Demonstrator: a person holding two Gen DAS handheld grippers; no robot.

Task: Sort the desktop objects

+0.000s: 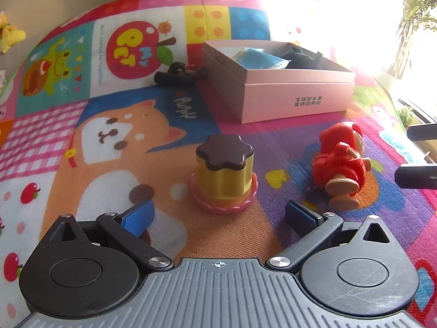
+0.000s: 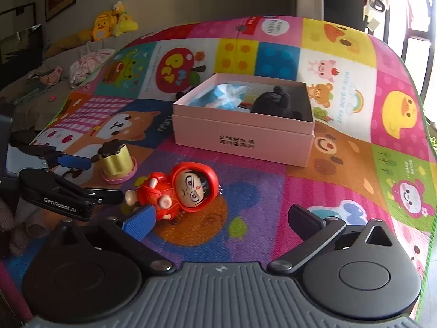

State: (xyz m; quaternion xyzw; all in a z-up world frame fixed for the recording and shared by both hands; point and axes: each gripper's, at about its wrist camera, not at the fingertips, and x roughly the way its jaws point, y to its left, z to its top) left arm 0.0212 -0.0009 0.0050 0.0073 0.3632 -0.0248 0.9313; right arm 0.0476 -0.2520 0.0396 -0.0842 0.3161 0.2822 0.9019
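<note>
Playmat (image 1: 109,164): box (image 1: 297,101) partly filled (two items); pudding toy (image 1: 224,173), doll (image 1: 341,161) outside, near box; left gripper (image 1: 220,214), right gripper (image 2: 222,222) both spread.

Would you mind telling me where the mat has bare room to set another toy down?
Free: the stretch right of the pink box, over the duck squares, and the near patch between the red-hooded doll and the right gripper. Crowded: the left side, where the pudding toy, the doll and the left gripper sit close. The box already holds items.
</note>
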